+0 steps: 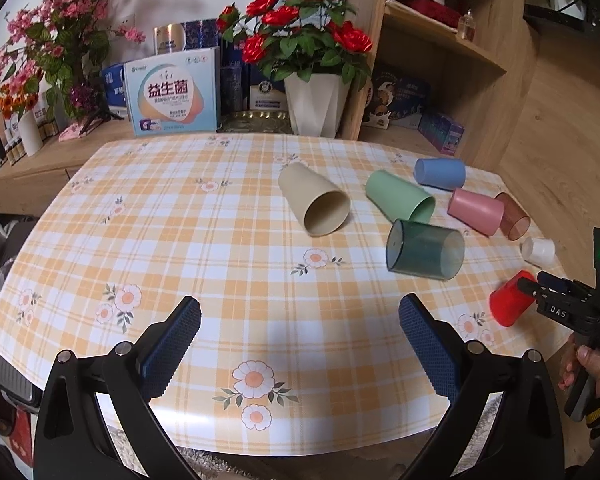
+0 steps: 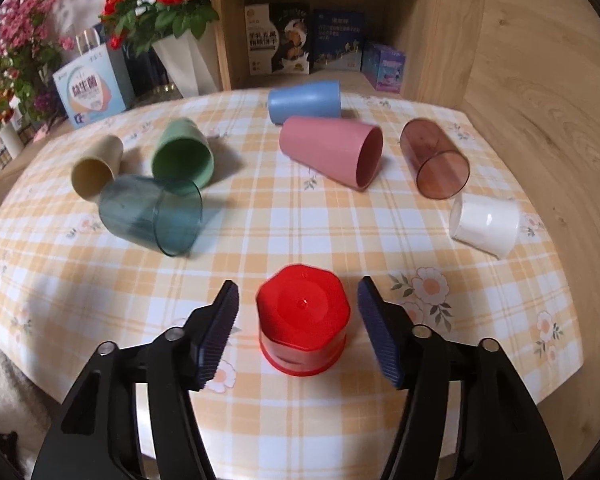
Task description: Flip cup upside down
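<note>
A red cup [image 2: 303,320] stands upside down on the checked tablecloth [image 2: 260,224], base up. My right gripper [image 2: 298,312] is open, its fingers on either side of the cup and apart from it. In the left wrist view the red cup [image 1: 510,300] is at the far right with the right gripper [image 1: 540,284] at it. My left gripper [image 1: 300,320] is open and empty above the table's near edge. Several other cups lie on their sides: beige [image 1: 314,204], green [image 1: 400,197], teal clear [image 1: 424,249], pink [image 2: 332,152], blue [image 2: 305,101], brown clear [image 2: 436,159], white [image 2: 485,224].
A wooden shelf unit [image 1: 440,52] with boxes stands behind the table. A white vase of red roses [image 1: 314,104], a probiotic box [image 1: 172,92] and pink blossoms [image 1: 52,36] line a sideboard at the back. A wooden wall [image 2: 540,80] runs along the right.
</note>
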Available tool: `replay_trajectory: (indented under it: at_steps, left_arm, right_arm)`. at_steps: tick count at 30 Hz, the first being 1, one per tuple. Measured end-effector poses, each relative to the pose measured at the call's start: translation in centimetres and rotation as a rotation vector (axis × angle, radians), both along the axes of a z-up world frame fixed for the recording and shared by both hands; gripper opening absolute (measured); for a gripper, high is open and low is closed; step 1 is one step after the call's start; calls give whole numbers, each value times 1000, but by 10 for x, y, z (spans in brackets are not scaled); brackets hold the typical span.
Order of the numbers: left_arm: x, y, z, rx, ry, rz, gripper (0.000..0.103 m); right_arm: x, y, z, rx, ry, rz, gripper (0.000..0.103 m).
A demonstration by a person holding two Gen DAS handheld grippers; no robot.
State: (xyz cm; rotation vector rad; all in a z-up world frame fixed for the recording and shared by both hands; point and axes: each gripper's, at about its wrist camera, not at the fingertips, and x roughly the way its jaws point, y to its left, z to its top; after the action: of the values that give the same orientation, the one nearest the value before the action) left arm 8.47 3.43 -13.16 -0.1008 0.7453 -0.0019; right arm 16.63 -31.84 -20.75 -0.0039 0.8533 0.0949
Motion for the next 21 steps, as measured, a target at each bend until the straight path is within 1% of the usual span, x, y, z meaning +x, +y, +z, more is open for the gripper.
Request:
replay_trajectory:
  at_steps: [4, 7, 9, 10, 11, 15, 19, 21]
  left_arm:
    - [-7, -1, 25, -3, -43, -33, 97]
    - [-16, -3, 48, 16, -95, -44, 97]
    - [-25, -5, 66, 39, -140, -47, 97]
    - [-29, -6, 73, 45, -155, -47, 97]
    - [-33, -7, 80, 50, -170, -47, 97]
    - [-51, -12, 108, 83, -238, -27, 97]
    - [-64, -19, 124, 103, -268, -58, 97]
    - [-72, -25, 131, 116, -286, -71, 97]
  right_arm:
    - [-12, 3, 29, 18, -50, 16, 63]
    - [-26, 7, 57, 42, -100, 34, 71]
    - [-38, 9, 79, 50, -140, 39, 79]
    - [-44, 11, 89, 45, -158, 37, 85]
    - [-50, 13, 99, 43, -179, 36, 88]
    - [-81, 13, 141, 80, -272, 19, 88]
    - [-104, 13, 166, 94, -340, -15, 88]
    - [-111, 13, 172, 102, -351, -20, 88]
